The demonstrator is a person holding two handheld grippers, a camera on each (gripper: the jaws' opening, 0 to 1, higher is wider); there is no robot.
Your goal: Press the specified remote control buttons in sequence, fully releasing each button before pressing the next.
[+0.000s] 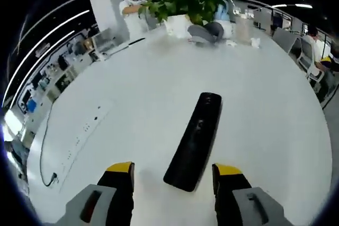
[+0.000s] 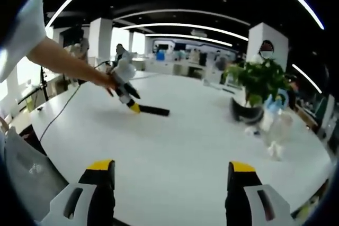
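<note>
A long black remote control [image 1: 194,141] lies flat on the white table [image 1: 159,88], its near end between my left gripper's jaws. My left gripper [image 1: 174,175] is open, its yellow-tipped jaws standing on either side of the remote's near end without touching it. In the right gripper view the same remote [image 2: 153,110] is a dark strip far across the table, with the left gripper [image 2: 127,96] held by a person's hand at its end. My right gripper [image 2: 172,173] is open above bare table [image 2: 175,152], far from the remote.
A potted green plant [image 1: 185,3] [image 2: 259,86] stands at the table's far side, with a dark rounded object [image 1: 206,33] and small white items beside it. A white power strip with a cable [image 1: 79,136] lies to the left. People sit at the table's edges.
</note>
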